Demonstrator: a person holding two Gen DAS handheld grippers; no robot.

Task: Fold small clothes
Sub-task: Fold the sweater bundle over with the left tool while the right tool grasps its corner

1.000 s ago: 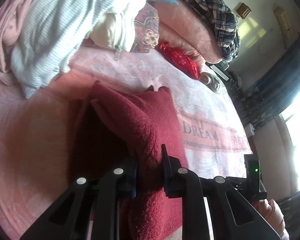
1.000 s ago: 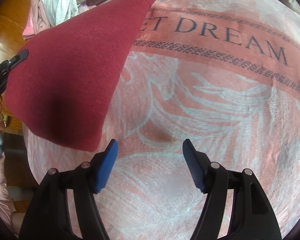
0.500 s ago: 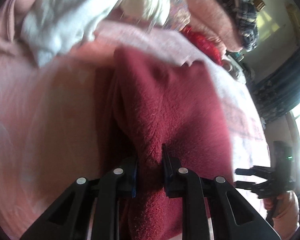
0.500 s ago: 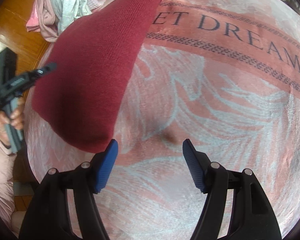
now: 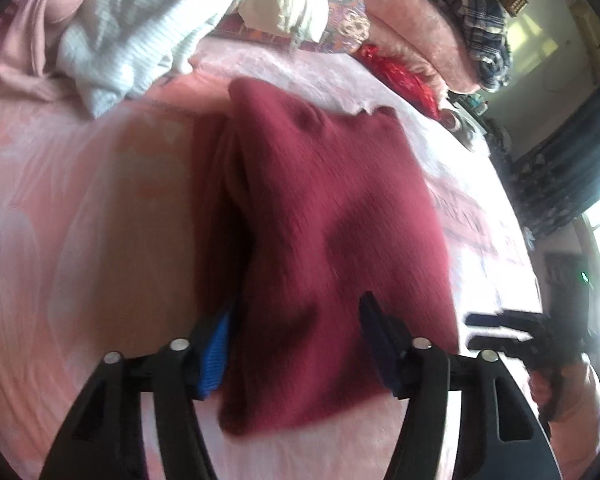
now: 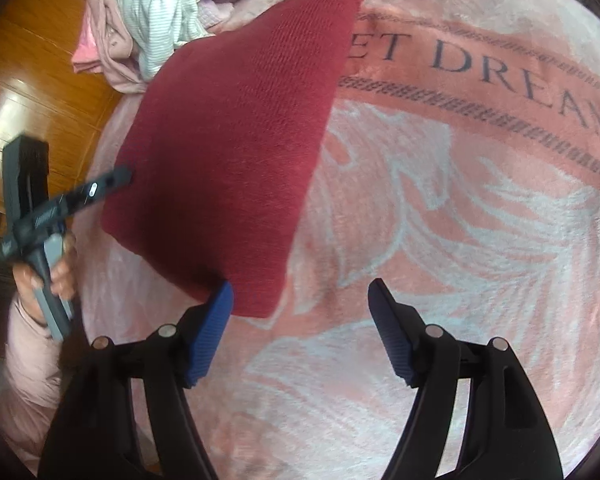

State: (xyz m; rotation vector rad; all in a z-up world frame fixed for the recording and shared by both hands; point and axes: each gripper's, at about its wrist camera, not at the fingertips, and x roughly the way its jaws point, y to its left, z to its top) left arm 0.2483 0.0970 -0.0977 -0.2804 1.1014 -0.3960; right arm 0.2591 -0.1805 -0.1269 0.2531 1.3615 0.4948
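Note:
A dark red knitted garment (image 5: pixel 324 208), folded, lies on the pink blanket (image 5: pixel 80 220). My left gripper (image 5: pixel 298 304) hangs over its near edge. The jaws are opening, and the cloth lies between them with neither pad pressing on it. In the right wrist view the same garment (image 6: pixel 240 140) lies at the left and its near corner reaches my right gripper's left finger (image 6: pixel 216 320). My right gripper (image 6: pixel 302 286) stands open over the blanket (image 6: pixel 460 220) with nothing held. The left gripper (image 6: pixel 60 204) shows at the far left in a hand.
A heap of unfolded clothes (image 5: pixel 140 20) lies at the blanket's far end, also seen in the right wrist view as the clothes pile (image 6: pixel 152 12). Folded pink bedding with a plaid garment (image 5: pixel 476 12) is stacked beyond. Wooden floor (image 6: pixel 40 80) lies past the bed's left edge.
My left jaws were pinched on the red garment and have now parted. The garment has settled flat on the blanket. My right gripper has shifted closer to its near corner.

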